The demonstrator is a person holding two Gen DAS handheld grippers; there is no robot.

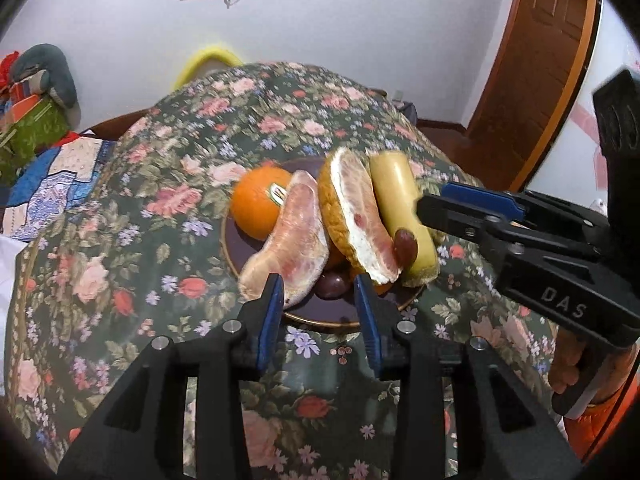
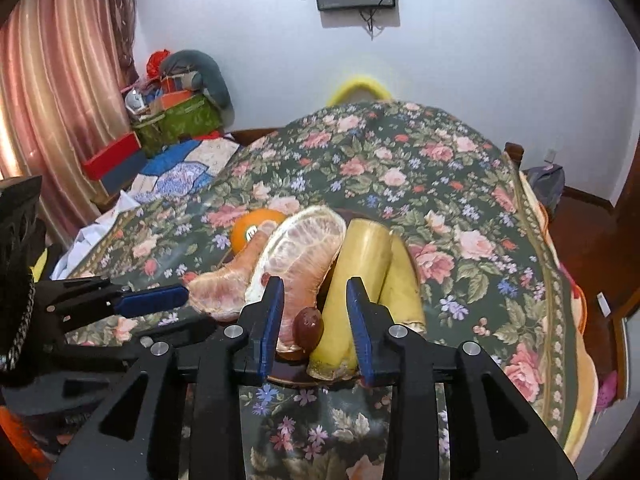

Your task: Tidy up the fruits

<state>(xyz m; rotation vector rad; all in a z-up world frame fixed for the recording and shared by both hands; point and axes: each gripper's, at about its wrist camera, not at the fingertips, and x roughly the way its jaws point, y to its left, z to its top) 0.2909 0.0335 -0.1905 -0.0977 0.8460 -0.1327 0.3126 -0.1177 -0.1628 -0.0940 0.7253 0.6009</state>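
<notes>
Fruit heaped on a dark plate (image 1: 256, 250) on a floral-covered table (image 1: 120, 240); both grippers at the near rim, jaws apart, holding nothing.

Left to right in the left wrist view: an orange (image 1: 256, 204) with a sticker at the far left of the plate; a peeled pomelo segment (image 1: 290, 236) leaning against it; a second pomelo piece (image 1: 356, 216), rind still on its back, standing on edge; a banana piece (image 1: 400, 208) with cut ends on the right, a small reddish-brown fruit (image 1: 406, 245) resting against it. Another dark small fruit (image 1: 332, 285) lies low on the plate. Left gripper (image 1: 320, 300) spread, its left pad just beside the peeled segment's near end, contact uncertain. Right gripper (image 2: 316, 312) spread, pads astride the near banana piece's (image 2: 352, 292) end and the reddish fruit (image 2: 308, 328) without pressing; a second banana piece (image 2: 404, 280) lies just behind.
</notes>
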